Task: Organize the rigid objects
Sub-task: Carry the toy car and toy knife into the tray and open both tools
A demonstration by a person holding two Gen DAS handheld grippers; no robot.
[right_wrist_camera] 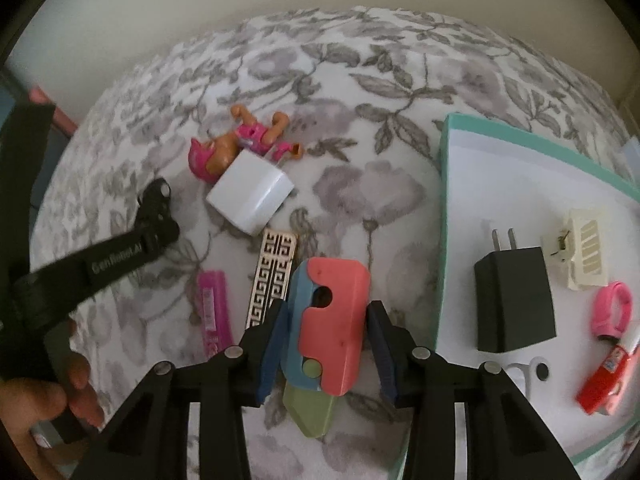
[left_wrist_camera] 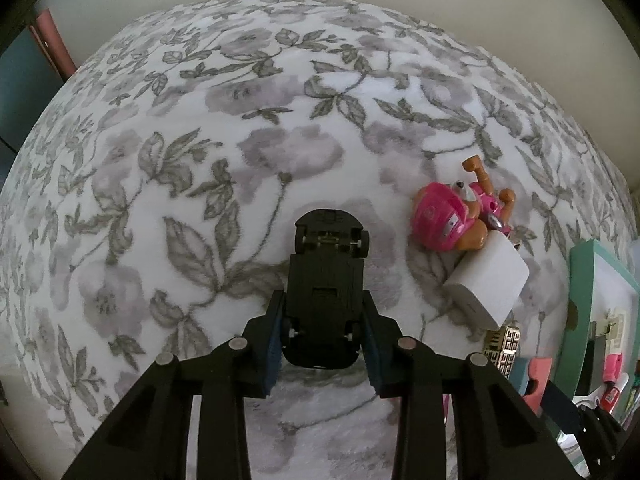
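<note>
My left gripper is shut on a black toy car, held underside up above the floral blanket. My right gripper is shut on a red, blue and green plastic toy above the blanket, left of the teal-rimmed white tray. A pink toy pup figure lies by a white cube charger. The left gripper also shows in the right wrist view.
On the blanket lie a patterned gold-and-white strip and a pink tube. In the tray sit a black plug adapter, a cream clip, a pink ring and a red item.
</note>
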